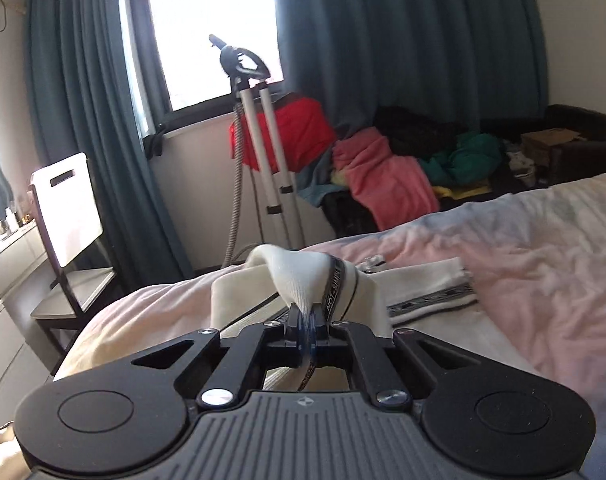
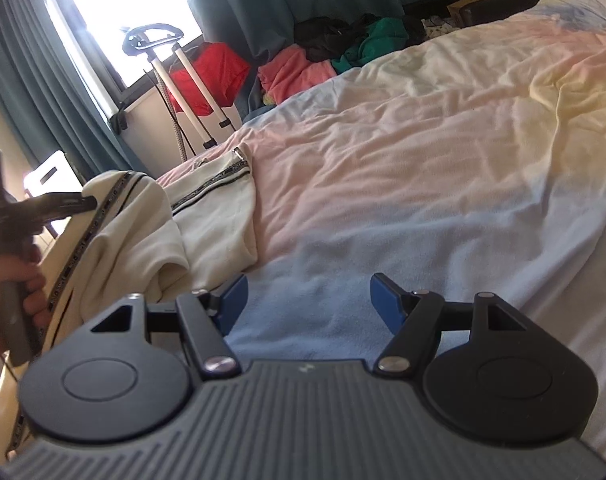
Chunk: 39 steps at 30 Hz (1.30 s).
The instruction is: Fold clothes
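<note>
A cream garment with black lettered trim lies on the bed. My left gripper is shut on a bunched fold of it and lifts that fold off the bed. The right wrist view shows the same garment at the left, with the left gripper pinching its raised edge. Part of the garment still lies flat on the bed. My right gripper is open and empty, low over the bare bedsheet just right of the garment.
The bed has a rumpled pink, yellow and blue sheet. A garment steamer stand is by the window. A pile of clothes lies beyond the bed. A chair stands at the left.
</note>
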{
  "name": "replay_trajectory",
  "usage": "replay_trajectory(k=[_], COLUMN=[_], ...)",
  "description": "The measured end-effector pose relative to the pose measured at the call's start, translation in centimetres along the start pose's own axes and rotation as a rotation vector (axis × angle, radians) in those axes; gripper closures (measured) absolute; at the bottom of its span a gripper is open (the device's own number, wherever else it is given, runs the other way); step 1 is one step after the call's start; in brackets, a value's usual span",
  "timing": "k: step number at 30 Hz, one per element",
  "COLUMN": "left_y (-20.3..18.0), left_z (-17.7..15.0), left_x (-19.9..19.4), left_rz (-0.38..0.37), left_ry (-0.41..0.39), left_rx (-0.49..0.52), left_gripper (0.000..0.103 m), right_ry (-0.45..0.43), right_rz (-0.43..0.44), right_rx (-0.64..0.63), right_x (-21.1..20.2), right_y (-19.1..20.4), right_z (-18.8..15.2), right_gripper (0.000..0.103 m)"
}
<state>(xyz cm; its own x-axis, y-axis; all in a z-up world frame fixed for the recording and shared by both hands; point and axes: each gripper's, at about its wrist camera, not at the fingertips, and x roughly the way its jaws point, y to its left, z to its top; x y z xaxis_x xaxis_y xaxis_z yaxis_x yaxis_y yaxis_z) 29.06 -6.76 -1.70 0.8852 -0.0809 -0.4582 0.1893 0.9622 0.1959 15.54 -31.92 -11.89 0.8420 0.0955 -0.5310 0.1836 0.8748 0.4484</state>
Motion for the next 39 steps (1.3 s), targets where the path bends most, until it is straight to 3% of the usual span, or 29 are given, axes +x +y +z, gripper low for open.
replay_trajectory(k=[5, 8, 11, 13, 16, 24, 27, 36, 39], left_y=[-2.9, -4.3, -5.5, -5.7, -5.0, -3.5, -3.2, -2.1, -1.7], left_z=[-2.6, -6.1, -11.2, -14.3, -16.1, -16.2, -17.4, -18.1, -18.4], left_x=[-9.9, -15.0, -17.4, -17.7, -16.9, -16.1, -15.5, -13.1, -11.9], left_rz=[-0.134, -0.239, -0.280, -0.250, -0.240, -0.279, -0.288, -0.375, -0.406], left_ry=[-0.075, -0.024, 0.090, 0.136, 0.213, 0.172, 0.159, 0.134, 0.139], left_rx=[0.053, 0.026, 0.036, 0.022, -0.108, -0.219, -0.265, -0.325, -0.352], left_gripper=[0.100, 0.101, 0.101, 0.101, 0.100, 0.099, 0.099, 0.099, 0.099], right_ry=[-0.037, -0.043, -0.036, -0.031, -0.004, 0.057, 0.084, 0.066, 0.112], right_rz=[0.003, 0.010, 0.033, 0.051, 0.116, 0.302, 0.318, 0.174, 0.135], right_rx=[-0.036, -0.042, -0.050, -0.060, -0.050, 0.070, 0.091, -0.003, 0.010], right_x=[-2.2, -3.4, -4.5, -5.0, -5.5, -5.6, -3.8, 8.7, 14.1], right_y=[0.6, 0.8, 1.1, 1.3, 1.5, 2.4, 3.9, 12.2, 14.1], right_z=[-0.2, -0.4, -0.8, -1.2, -1.6, -0.6, 1.4, 8.1, 9.2], right_gripper=[0.032, 0.032, 0.032, 0.032, 0.033, 0.054, 0.054, 0.049, 0.049])
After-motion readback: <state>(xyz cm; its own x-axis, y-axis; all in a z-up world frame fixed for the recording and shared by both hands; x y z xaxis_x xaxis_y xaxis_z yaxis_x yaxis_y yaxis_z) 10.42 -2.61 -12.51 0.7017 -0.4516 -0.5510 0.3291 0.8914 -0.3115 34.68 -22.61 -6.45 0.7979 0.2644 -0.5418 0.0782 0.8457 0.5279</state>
